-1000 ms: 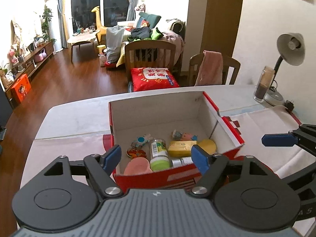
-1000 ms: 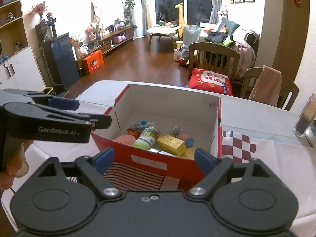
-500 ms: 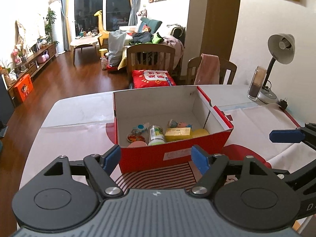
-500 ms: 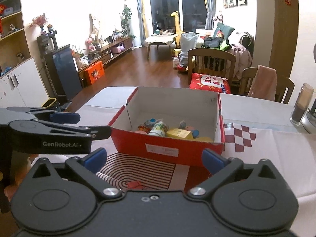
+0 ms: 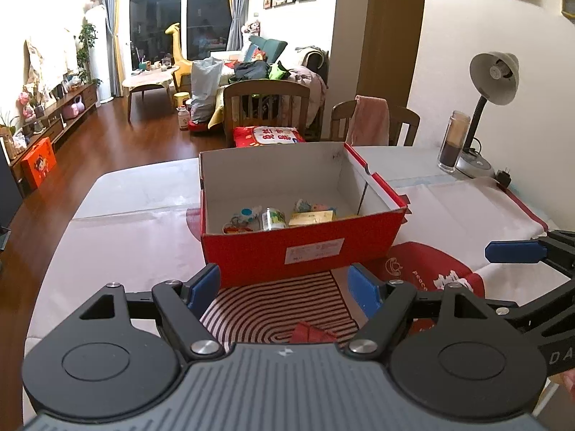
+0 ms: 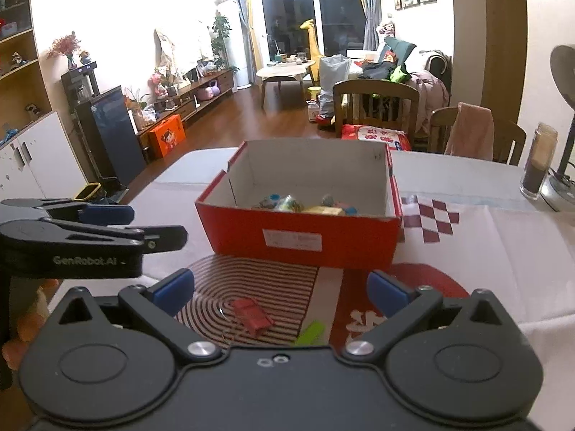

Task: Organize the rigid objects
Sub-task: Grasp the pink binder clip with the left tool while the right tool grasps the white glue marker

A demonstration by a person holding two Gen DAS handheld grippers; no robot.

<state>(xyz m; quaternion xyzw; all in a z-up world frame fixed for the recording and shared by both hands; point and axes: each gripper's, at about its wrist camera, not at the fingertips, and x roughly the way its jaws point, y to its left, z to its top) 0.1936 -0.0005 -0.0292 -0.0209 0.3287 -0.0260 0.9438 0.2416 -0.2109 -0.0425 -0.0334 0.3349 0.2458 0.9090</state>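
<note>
Both grippers hover above the near edge of a dining table, each with its blue-padded fingers spread wide and nothing between them. The left gripper (image 5: 284, 289) points at the red box; the right gripper (image 6: 282, 289) sits just to its right, aimed at the same box.

Largest after them is the table (image 5: 118, 222), covered by a pale cloth (image 6: 503, 251) printed with red stripes, a red circle and a checker patch. A red cardboard box (image 5: 305, 248), open at the top and white inside, stands near the middle of the table, well back from the near edge. A white label is stuck on its front wall. Inside, on the box floor, lie several small rigid things packed close together: a small bottle with a green label (image 5: 274, 218), a yellow carton (image 5: 311, 217) to its right, and little toys, too small to tell apart.

At the far right corner of the table stand a grey desk lamp (image 5: 494, 79) and, just beside its base, a tall glass jar (image 5: 453, 142) with a dark layer at the bottom.

Near the table's front edge, apart from the box, lie a small red flat object (image 6: 251, 314) on the striped print and a small bright green piece (image 6: 311, 332) just to its right.
</note>
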